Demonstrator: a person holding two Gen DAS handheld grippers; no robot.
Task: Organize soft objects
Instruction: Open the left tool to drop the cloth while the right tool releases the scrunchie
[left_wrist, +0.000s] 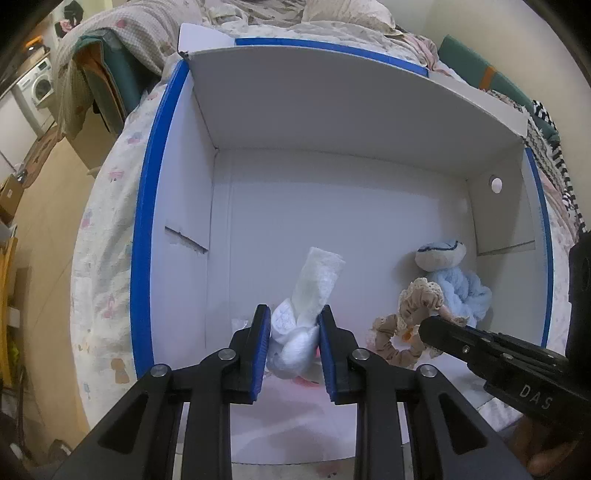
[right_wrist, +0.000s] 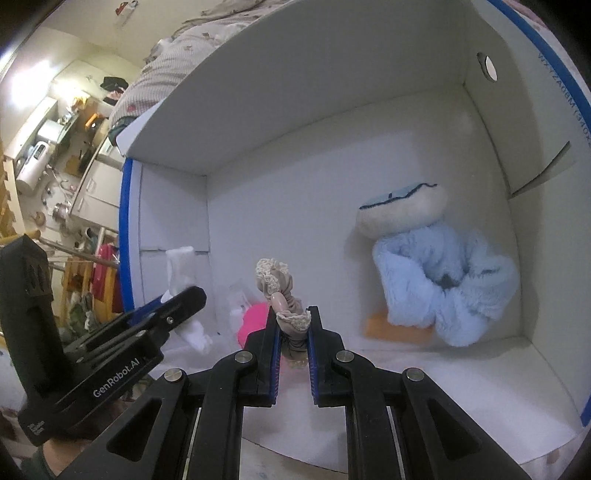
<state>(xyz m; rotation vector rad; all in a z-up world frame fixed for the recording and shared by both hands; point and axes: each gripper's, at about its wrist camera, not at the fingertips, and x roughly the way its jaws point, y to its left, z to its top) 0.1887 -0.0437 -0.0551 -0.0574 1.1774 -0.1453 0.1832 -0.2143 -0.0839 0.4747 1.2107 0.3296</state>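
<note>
Both grippers reach into a white cardboard box (left_wrist: 295, 206) with blue edges. My left gripper (left_wrist: 294, 319) is shut on a white soft cloth bundle (left_wrist: 314, 291) that sticks up between the fingers; it also shows in the right wrist view (right_wrist: 181, 266). My right gripper (right_wrist: 293, 319) is shut on a beige lace-trimmed scrunchie (right_wrist: 282, 295), seen in the left wrist view (left_wrist: 413, 306) too. A fluffy light-blue scrunchie (right_wrist: 443, 284) and a cream and blue plush piece (right_wrist: 402, 206) lie in the box's right corner. A pink soft item (right_wrist: 253, 319) lies on the box floor between the grippers.
The box sits on a bed with a patterned sheet (left_wrist: 107, 229). An orange flat piece (right_wrist: 395, 328) lies under the blue scrunchie. A washing machine (left_wrist: 38, 86) and room clutter stand far left. Pillows and bedding (left_wrist: 258, 14) lie behind the box.
</note>
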